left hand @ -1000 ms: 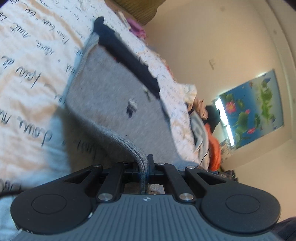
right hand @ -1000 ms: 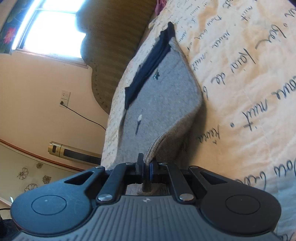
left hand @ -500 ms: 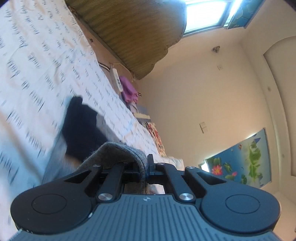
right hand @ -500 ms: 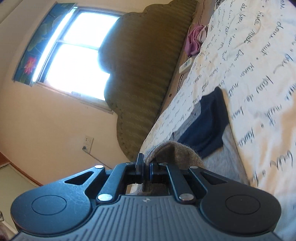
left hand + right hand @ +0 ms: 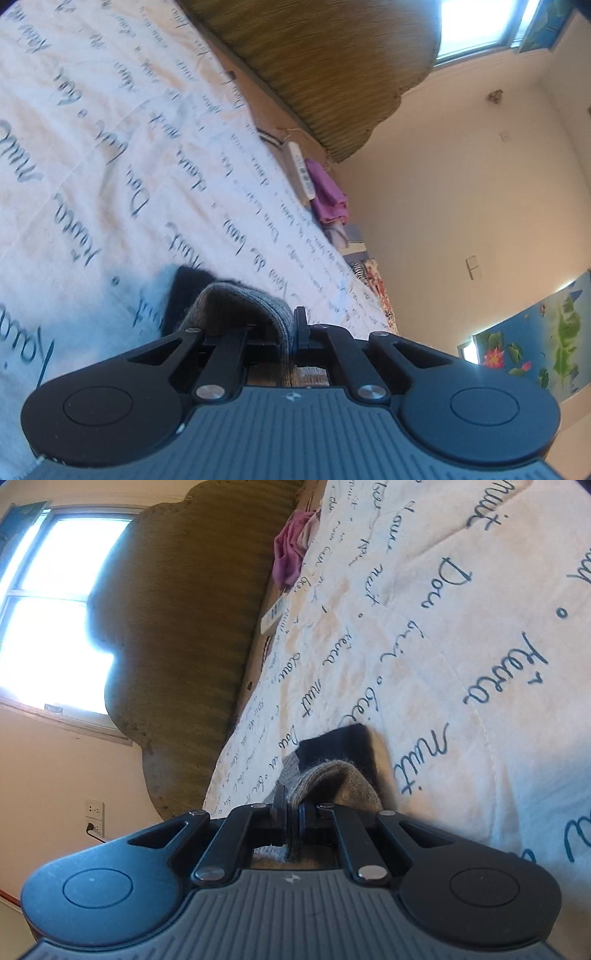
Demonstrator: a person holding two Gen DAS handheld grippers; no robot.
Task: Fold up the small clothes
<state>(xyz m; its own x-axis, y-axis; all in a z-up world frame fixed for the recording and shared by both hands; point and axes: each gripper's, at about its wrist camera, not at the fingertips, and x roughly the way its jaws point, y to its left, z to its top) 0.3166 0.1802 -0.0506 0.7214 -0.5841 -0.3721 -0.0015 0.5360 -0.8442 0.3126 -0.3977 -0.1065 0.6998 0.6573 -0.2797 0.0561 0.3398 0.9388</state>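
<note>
A small grey knit garment [image 5: 236,306] with a dark navy band [image 5: 184,291] lies folded over on the bed. My left gripper [image 5: 293,332] is shut on its grey hem, the cloth bulging just ahead of the jaws. In the right wrist view the same grey garment [image 5: 332,779] shows its navy band [image 5: 340,746] beyond the fold, and my right gripper [image 5: 293,816] is shut on the other corner of the hem. Most of the garment is hidden beneath both grippers.
The white bedspread [image 5: 110,147] with blue handwriting print fills the area ahead. An olive headboard [image 5: 192,627] stands at the far end. A purple cloth [image 5: 327,192] and a white remote [image 5: 301,173] lie near the bed's edge. More clothes [image 5: 373,291] are piled by the wall.
Both grippers carried the grey hem forward over the garment toward its navy band. The spread-out grey panel seen a second ago is now doubled over, with only the band's tip showing.
</note>
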